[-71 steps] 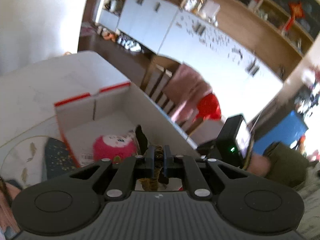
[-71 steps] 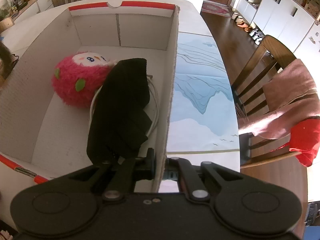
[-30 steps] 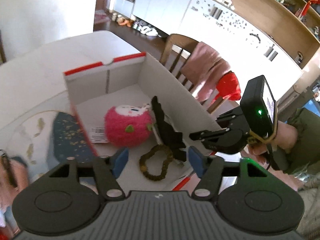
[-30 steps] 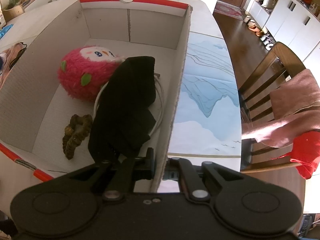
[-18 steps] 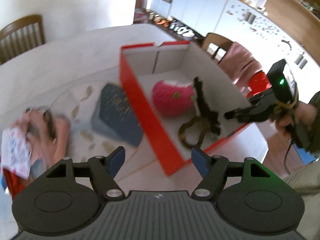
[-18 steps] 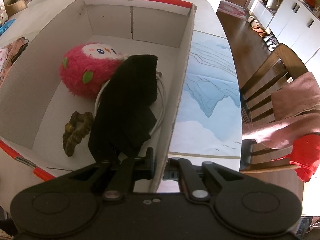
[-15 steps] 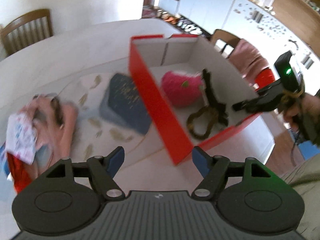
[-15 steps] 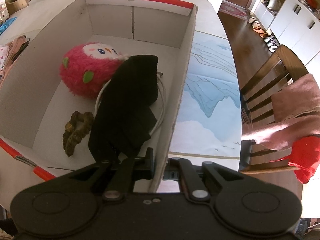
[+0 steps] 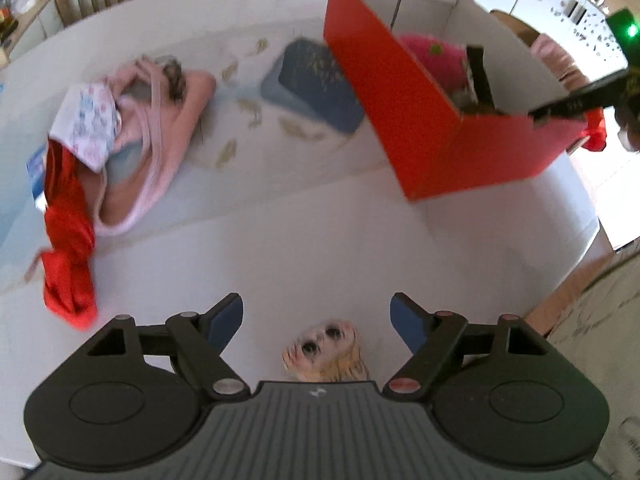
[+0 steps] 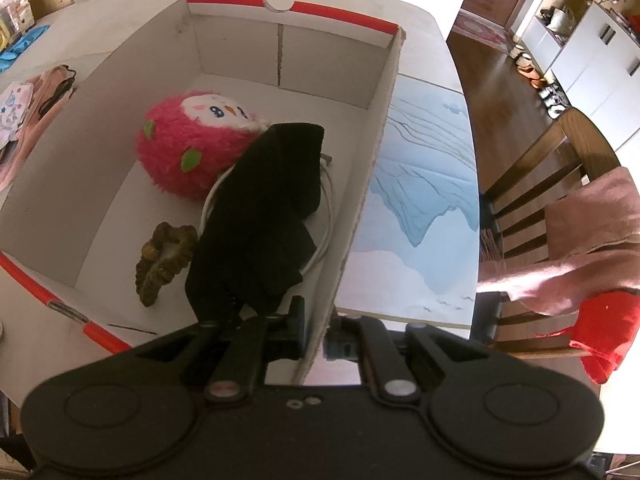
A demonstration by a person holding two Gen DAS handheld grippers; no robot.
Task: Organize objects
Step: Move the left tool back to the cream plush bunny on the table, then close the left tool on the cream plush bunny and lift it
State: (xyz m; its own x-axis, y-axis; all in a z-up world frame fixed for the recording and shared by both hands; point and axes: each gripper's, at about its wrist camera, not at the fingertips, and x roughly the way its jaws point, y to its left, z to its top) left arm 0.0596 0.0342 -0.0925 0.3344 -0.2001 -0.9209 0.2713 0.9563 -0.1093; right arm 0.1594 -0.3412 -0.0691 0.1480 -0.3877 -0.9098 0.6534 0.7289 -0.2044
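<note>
Left hand-held gripper [image 9: 316, 316]: jaws standing wide, just been opening, hovering over a small doll head [image 9: 326, 350] with pale hair and big dark eyes, lying on the white table [image 9: 312, 240].
Right hand-held gripper [image 10: 316, 336]: clenching the right wall of the red box [image 10: 360, 200].
Box contents: brown scrunchie [image 10: 164, 260], black cloth [image 10: 268, 216], pink plush [image 10: 192, 144].

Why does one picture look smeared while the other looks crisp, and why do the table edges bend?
Left wrist view: motion blur smears the red box, the pink clothes and the doll face. Right wrist view: sharp, with the pink plush and black cloth clear; sun glare whitens the table at the top. Both views: fisheye lenses curve straight edges.
</note>
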